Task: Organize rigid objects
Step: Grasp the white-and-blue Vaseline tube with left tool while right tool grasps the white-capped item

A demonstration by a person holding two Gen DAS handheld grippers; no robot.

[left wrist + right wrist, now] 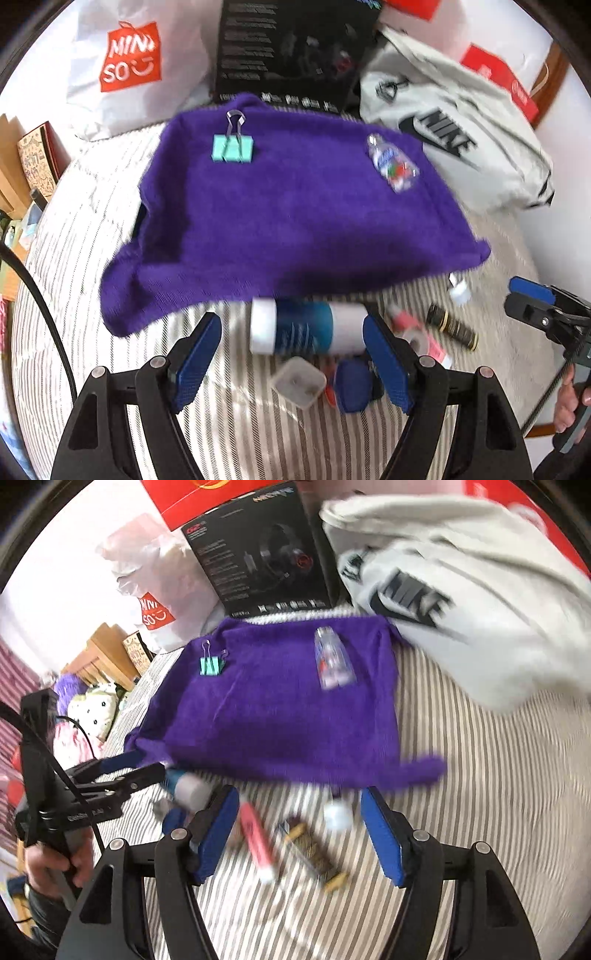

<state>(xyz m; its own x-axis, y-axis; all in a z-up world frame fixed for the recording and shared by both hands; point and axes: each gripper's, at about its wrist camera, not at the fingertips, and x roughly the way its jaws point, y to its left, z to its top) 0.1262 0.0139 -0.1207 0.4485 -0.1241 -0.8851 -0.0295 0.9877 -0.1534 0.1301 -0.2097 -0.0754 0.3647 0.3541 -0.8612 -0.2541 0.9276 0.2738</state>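
**Two items on the towel, the rest waiting**

Left wrist view: the left gripper (291, 354) is spread wide around the blue-and-white tube (308, 326), not pinching it, probably lining up a grab. The clip (233, 147) and small bottle (393, 164) sit well apart on the purple towel (288, 229), which looks like the sorting spot.

Right wrist view: the right gripper (299, 834) is also spread and empty, above the pink tube (256, 840), brown tube (314, 851) and white cap (338, 814), loose on the striped sheet (480, 775).

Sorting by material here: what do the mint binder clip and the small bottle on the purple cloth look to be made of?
Binder clip: likely painted metal, matte mint body with shiny wire handles. Small bottle: clear, see-through plastic by the look, printed label; blur leaves glass possible. Purple cloth: fuzzy fabric.
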